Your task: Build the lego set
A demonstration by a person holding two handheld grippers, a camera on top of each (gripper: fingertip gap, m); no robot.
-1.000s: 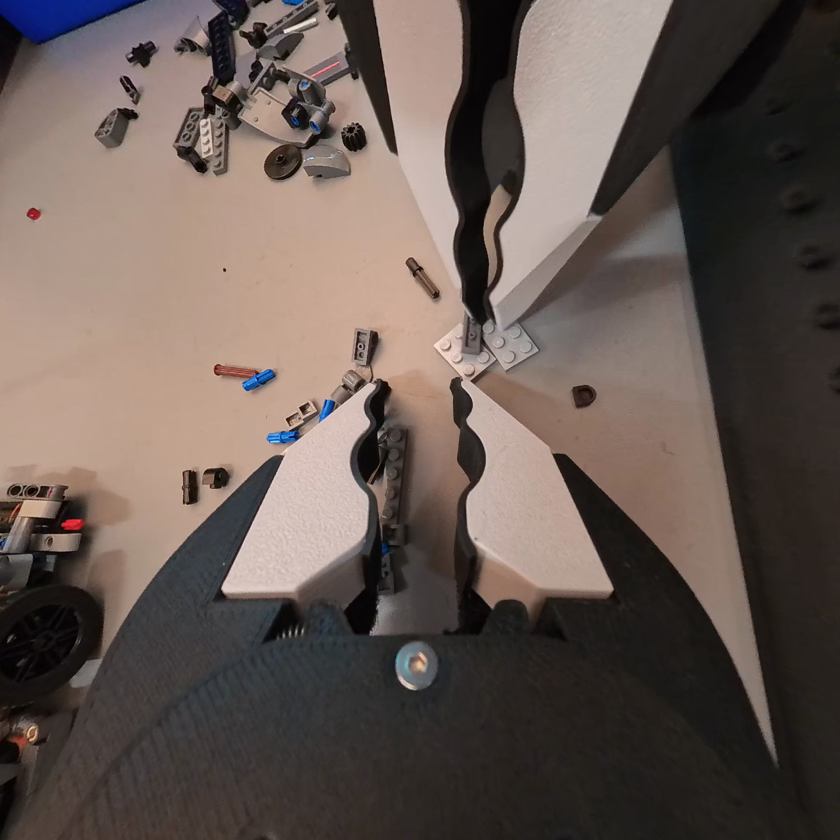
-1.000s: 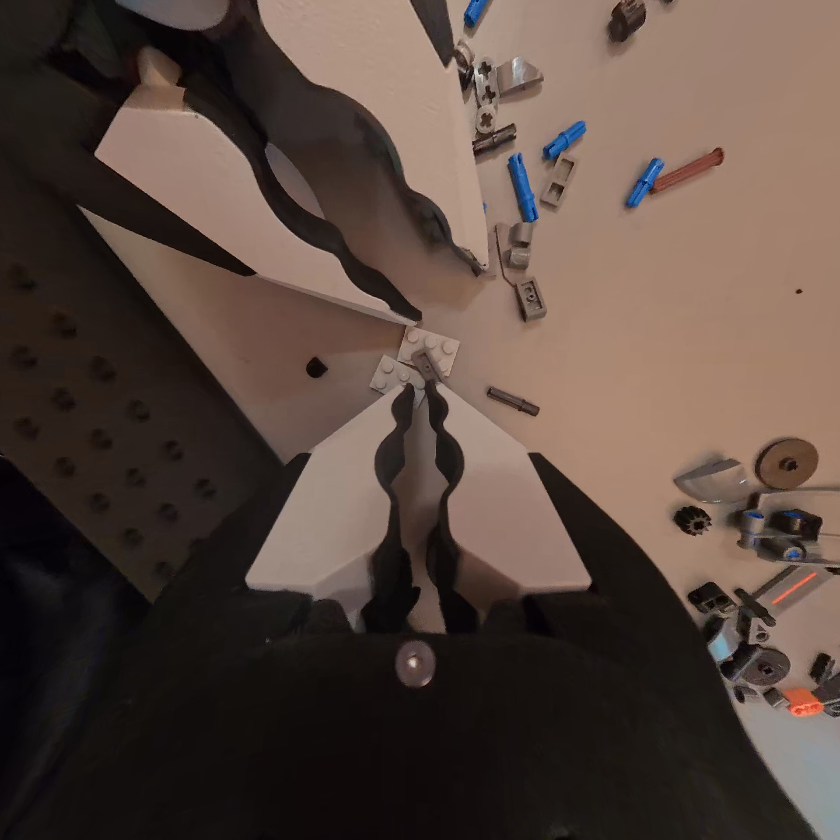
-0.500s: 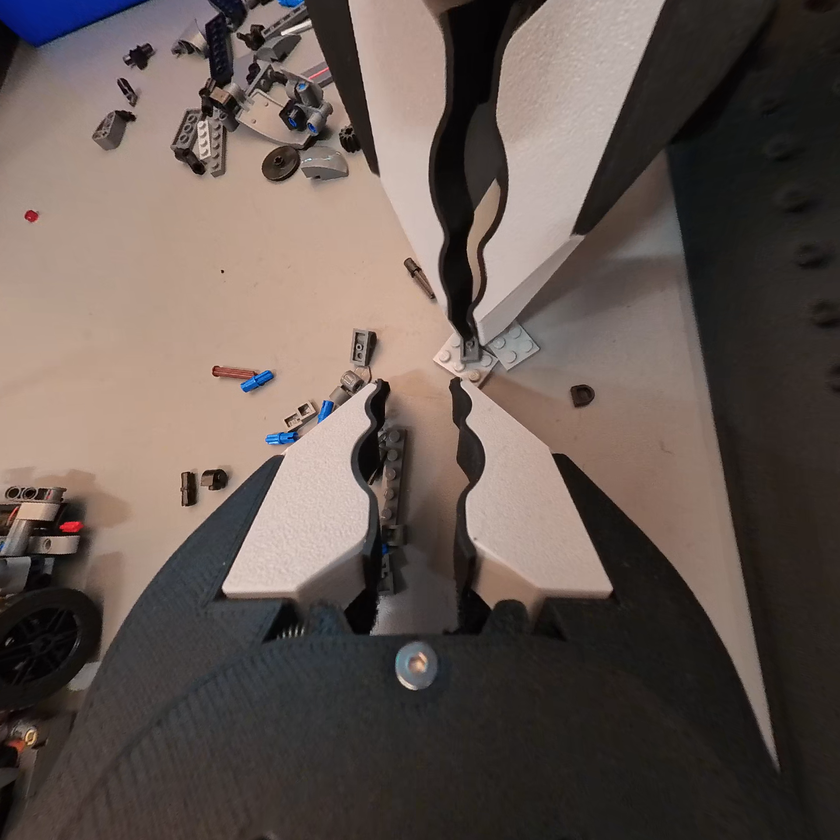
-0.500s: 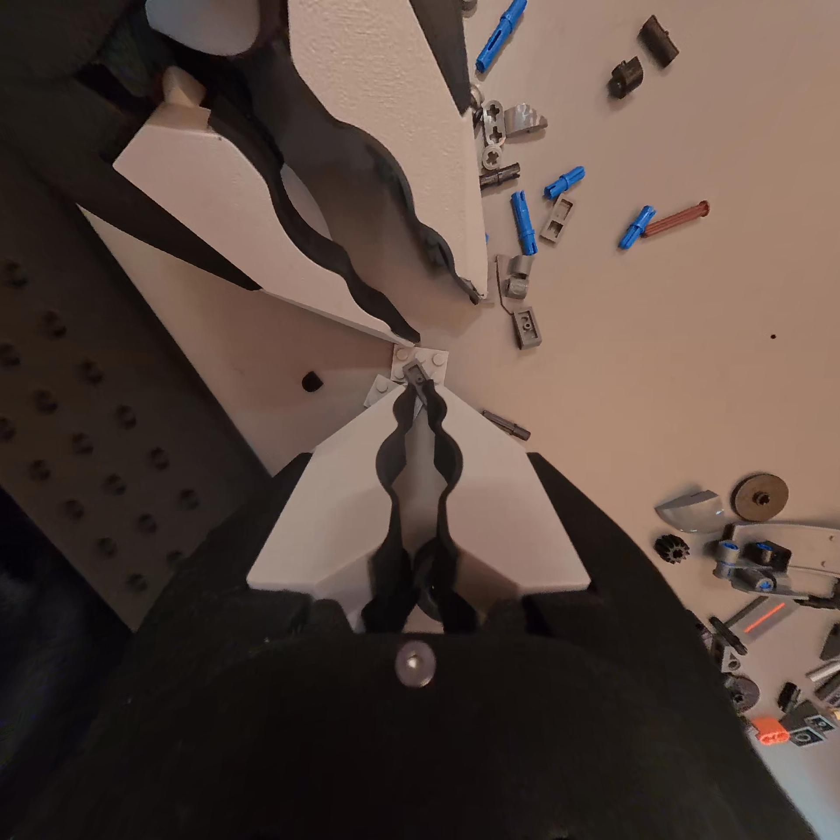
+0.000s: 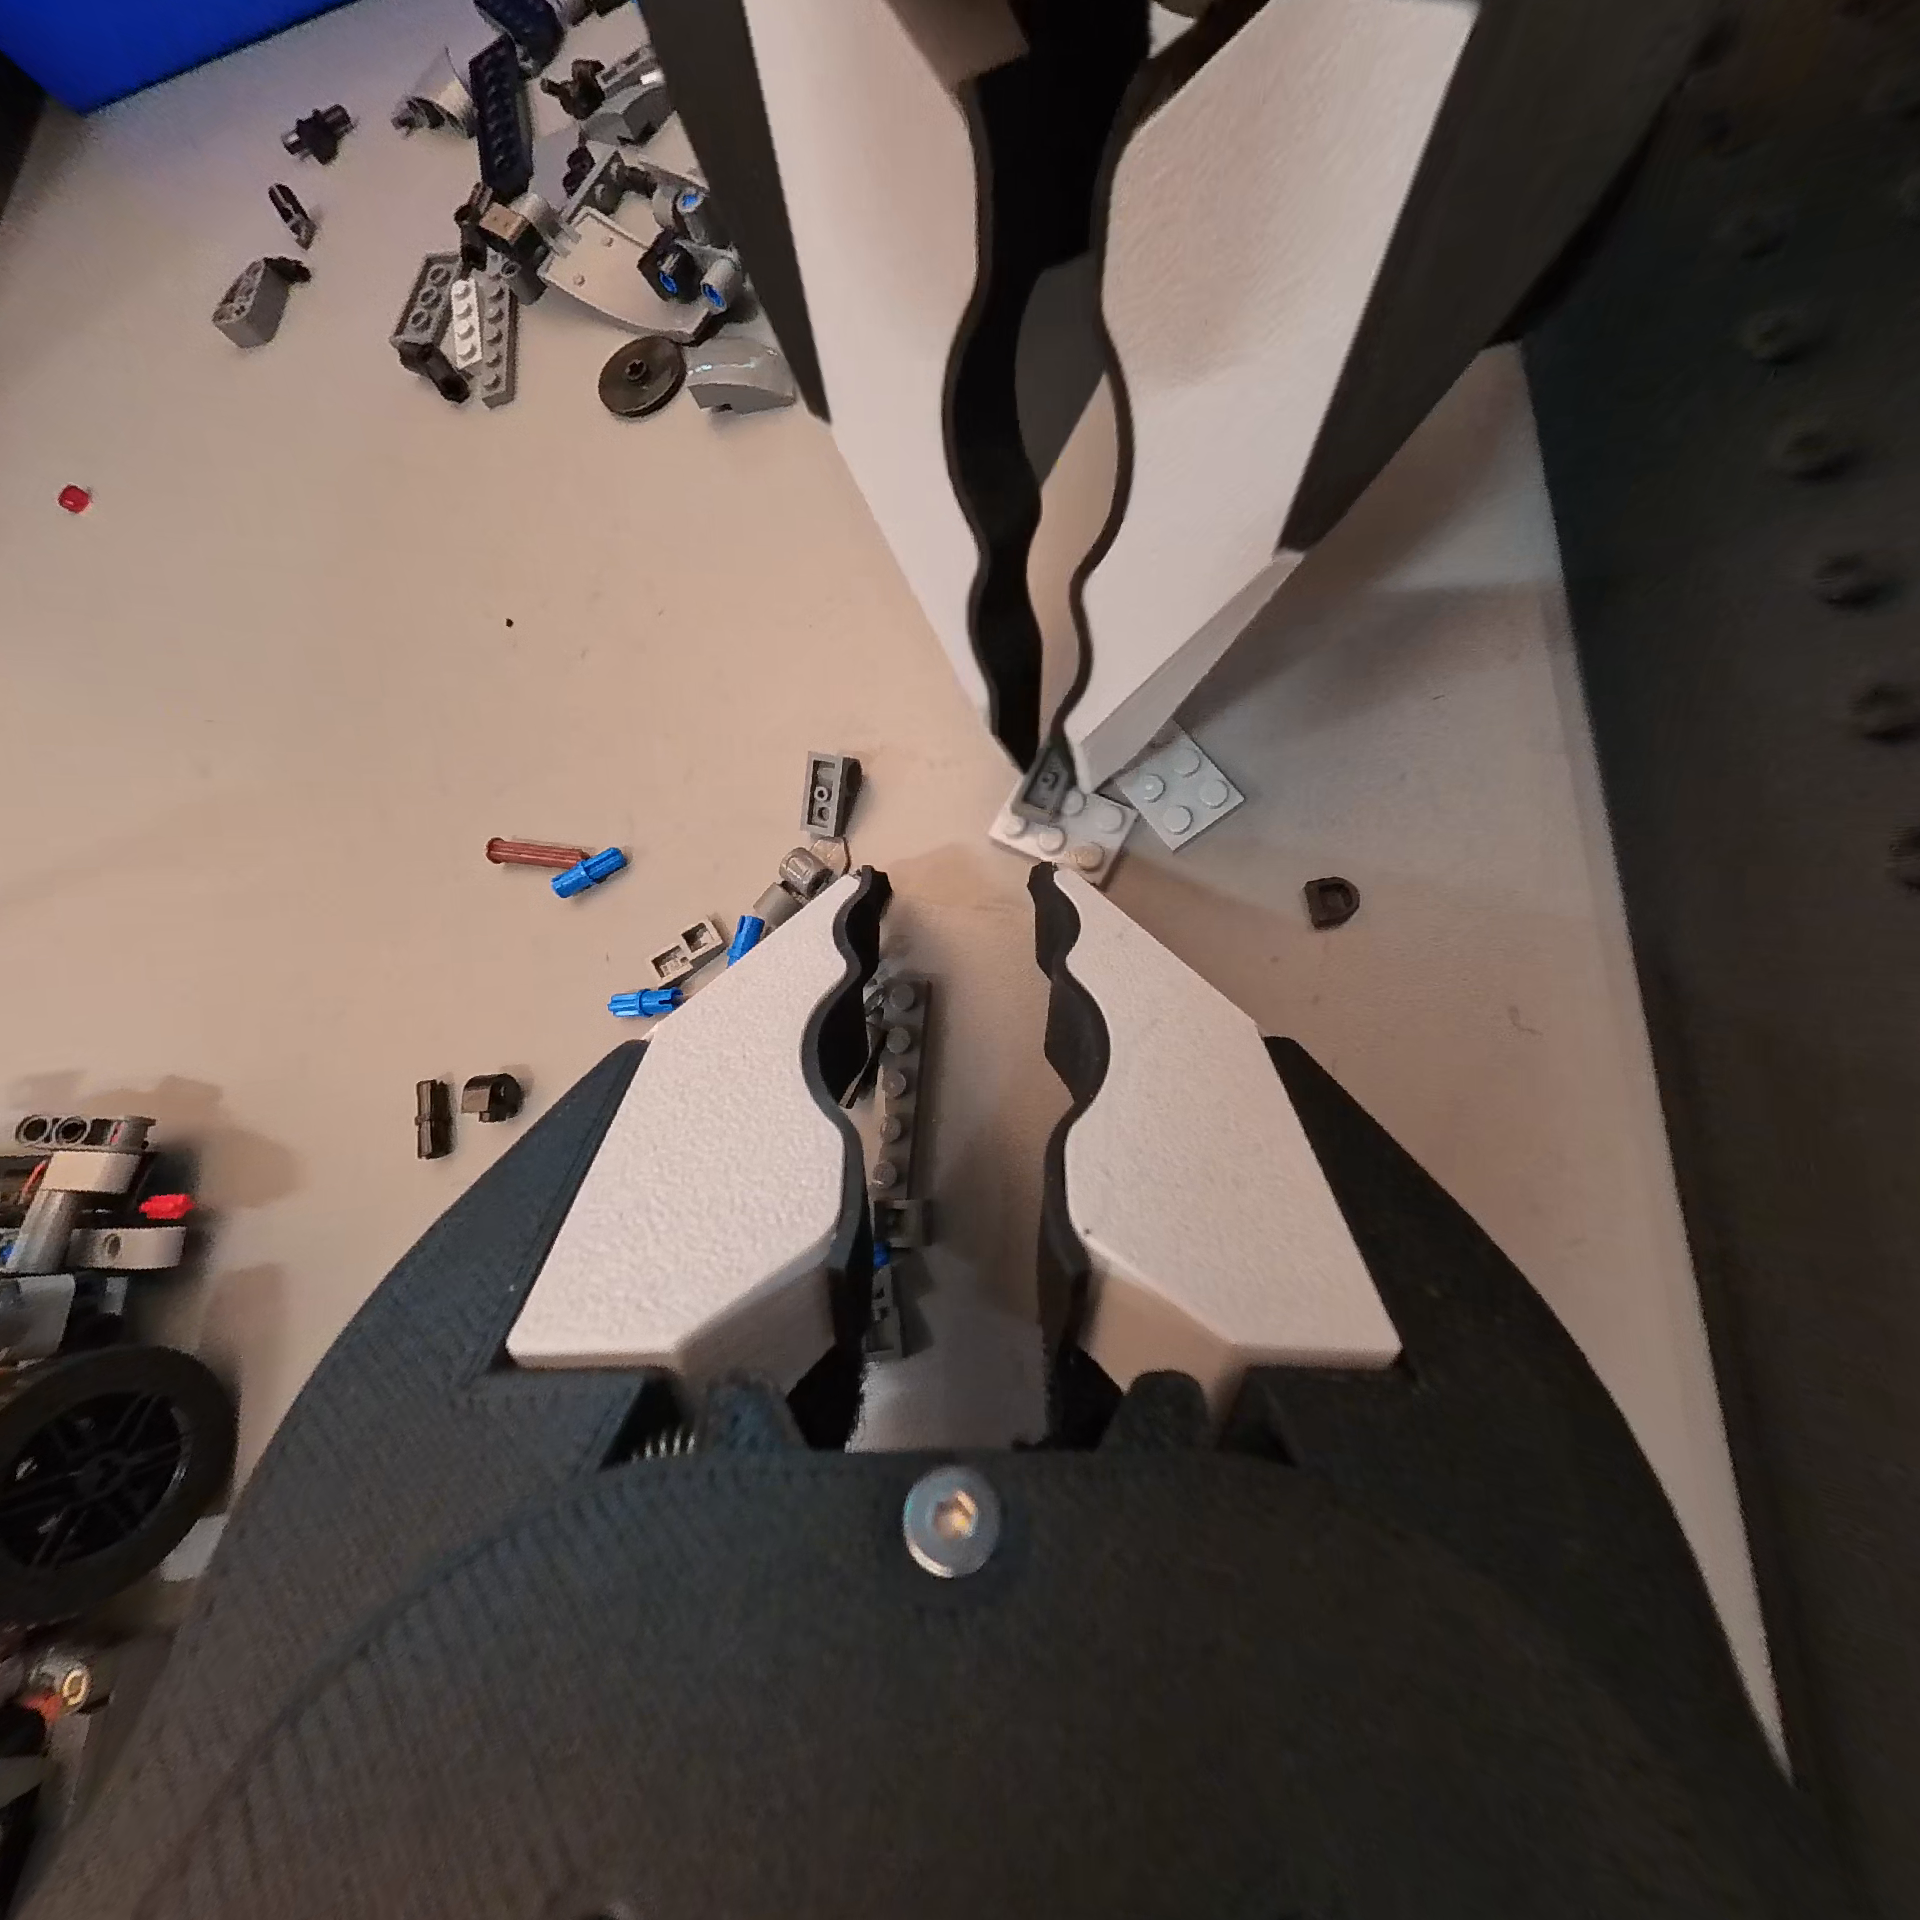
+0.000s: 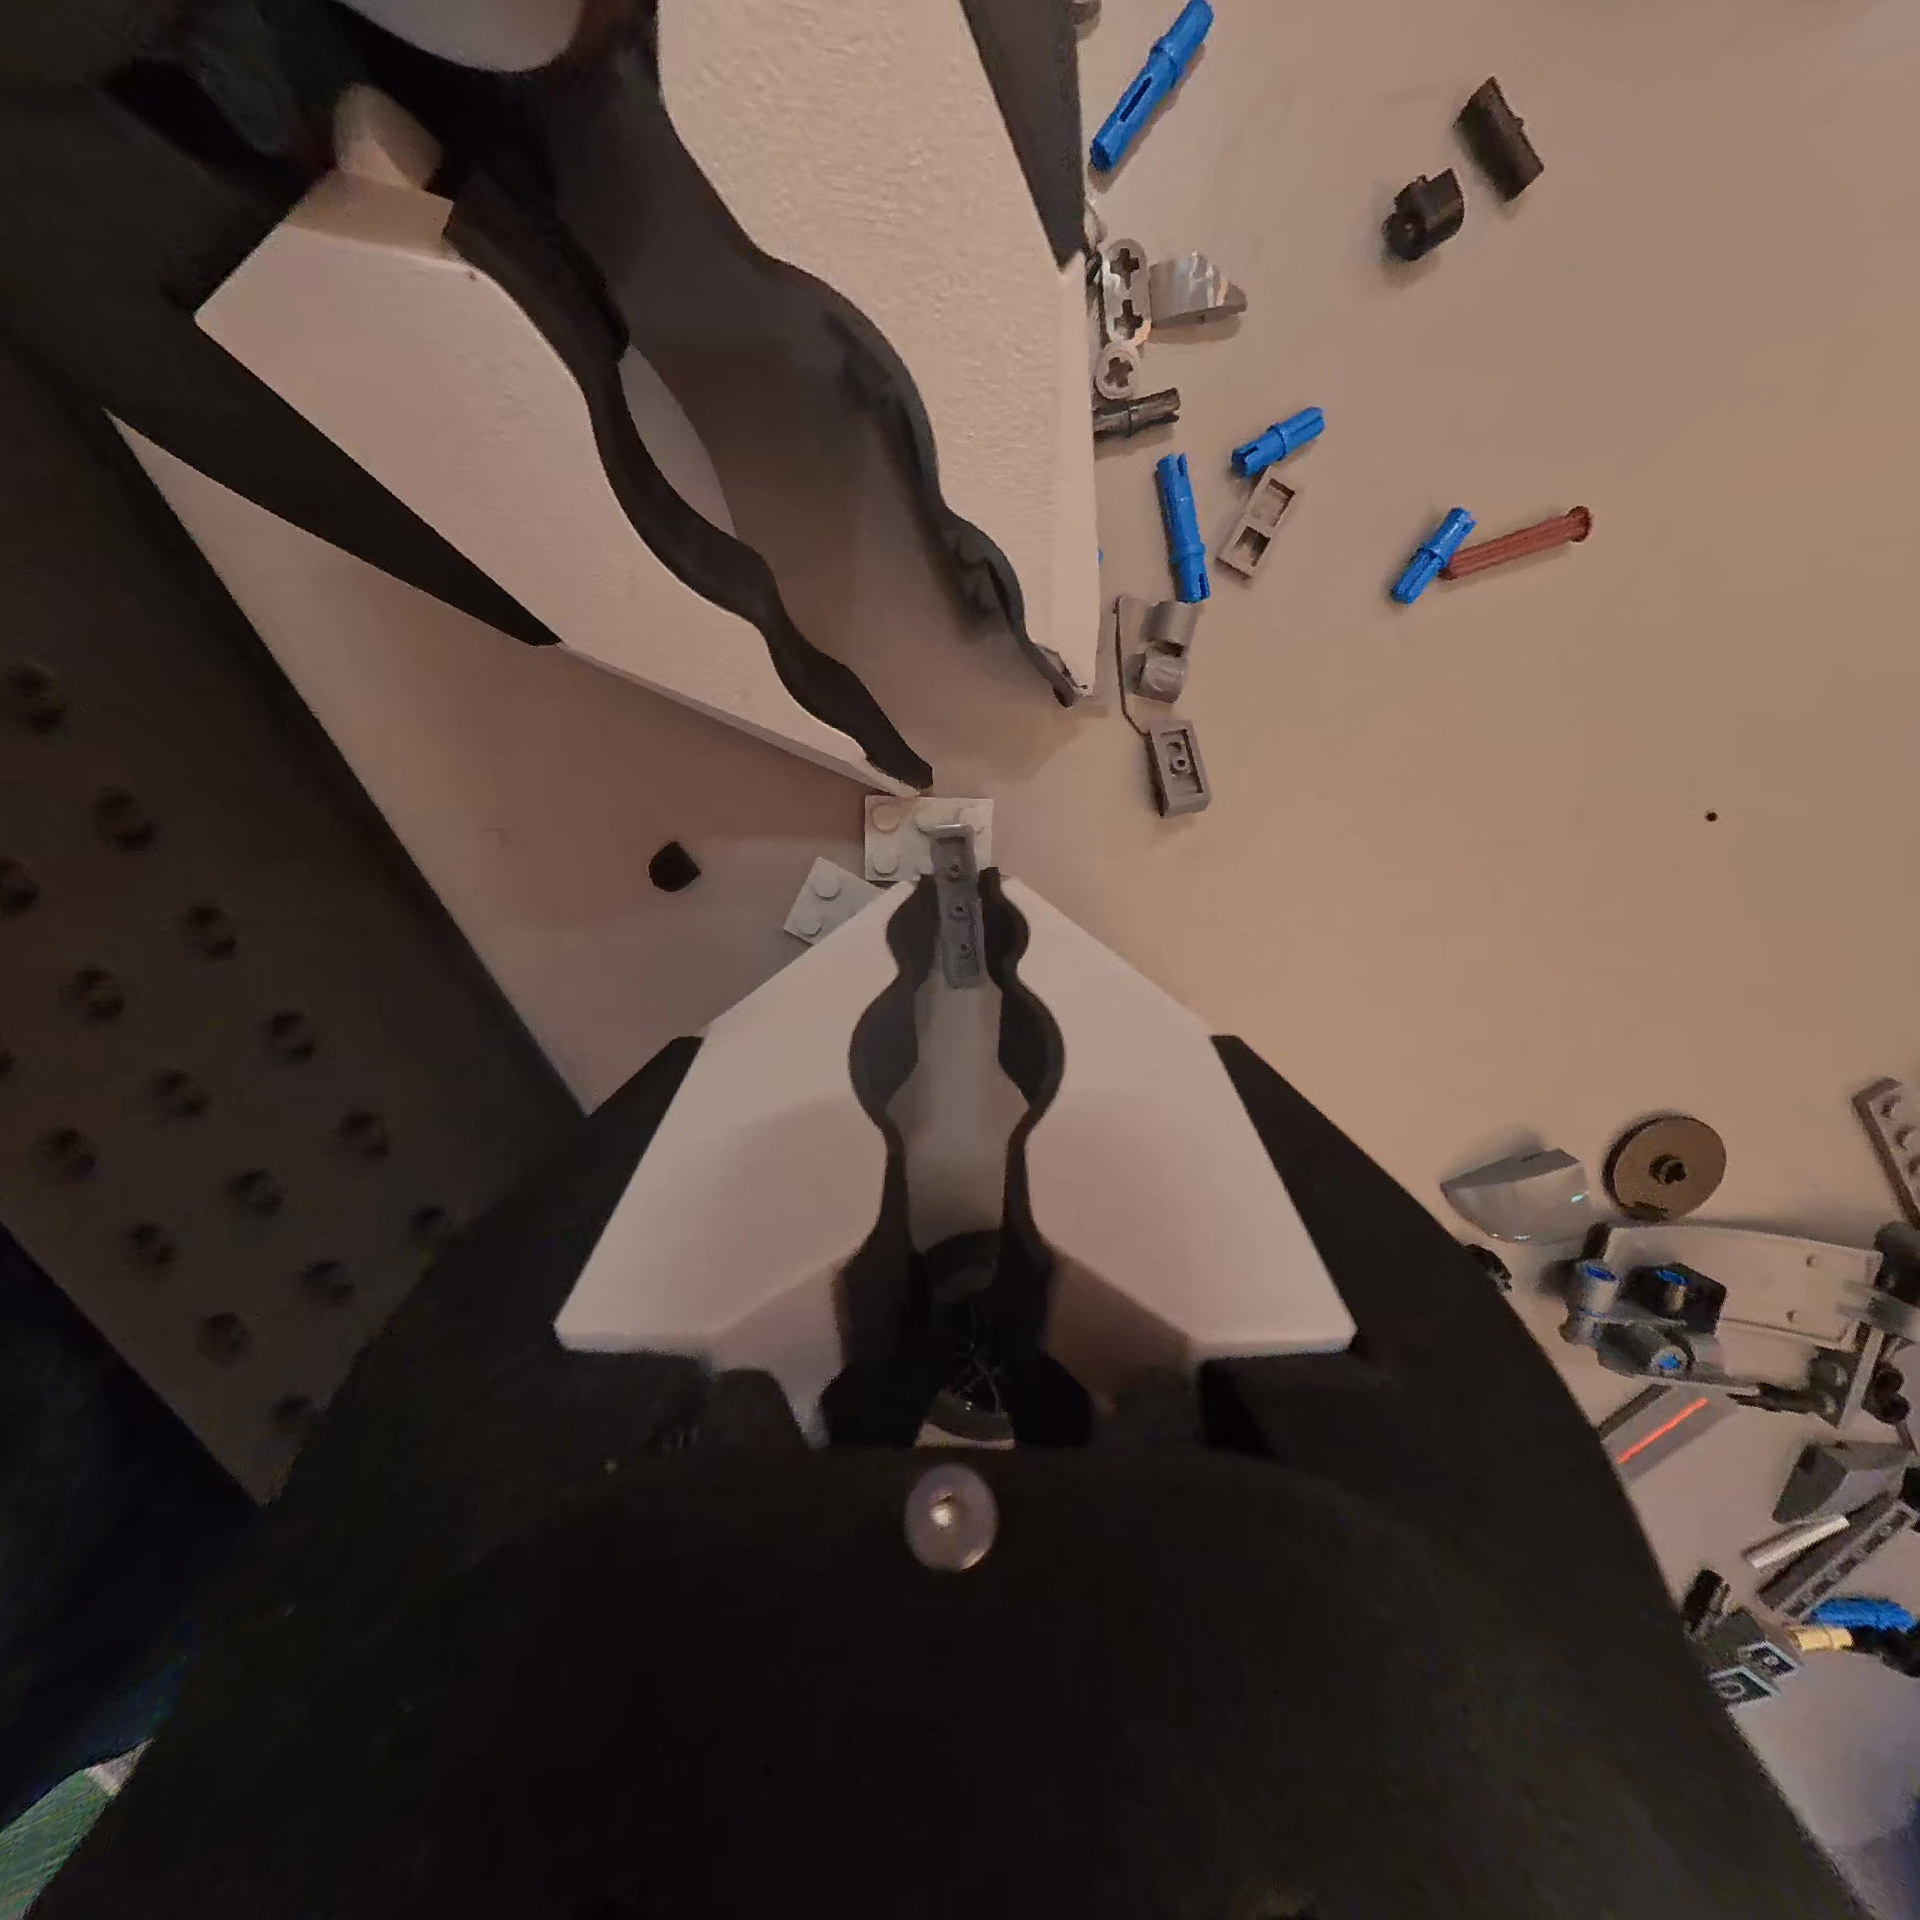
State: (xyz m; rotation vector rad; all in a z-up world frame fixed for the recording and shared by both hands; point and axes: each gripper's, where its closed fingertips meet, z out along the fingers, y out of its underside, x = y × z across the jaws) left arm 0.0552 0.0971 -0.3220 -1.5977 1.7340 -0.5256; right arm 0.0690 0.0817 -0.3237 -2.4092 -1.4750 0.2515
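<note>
Two light grey 2x2 plates lie side by side on the beige table, one (image 5: 1081,836) nearer my left gripper, the other (image 5: 1184,795) to its right; both also show in the right wrist view (image 6: 891,831) (image 6: 826,904). My right gripper (image 6: 951,883) is shut on a narrow dark grey plate (image 6: 956,920), whose far end rests on the nearer light plate. In the left wrist view it comes down from the top (image 5: 1044,764) with the dark plate (image 5: 1049,784). My left gripper (image 5: 961,883) is open and empty, with its tips just short of the light plates.
Loose parts lie left of the plates: blue pins (image 5: 587,871), a brown axle (image 5: 525,852), a dark grey 1x2 plate (image 5: 829,795). A long dark plate (image 5: 902,1081) lies under my left fingers. A wheeled part-build (image 5: 83,1226) stands at the left edge, a dark perforated board (image 5: 1766,727) on the right. My two grippers' fingertips are within a few centimetres of each other. The brown axle (image 5: 525,852) sits 9 cm or so from the ends of my left fingers. My right wrist view (image 6: 1531,541) looks at it from another angle.
My right gripper has moved in and lowered the dark plate's end onto the nearer light plate, which has shifted slightly from its neighbour. My left gripper has stayed open in place.
</note>
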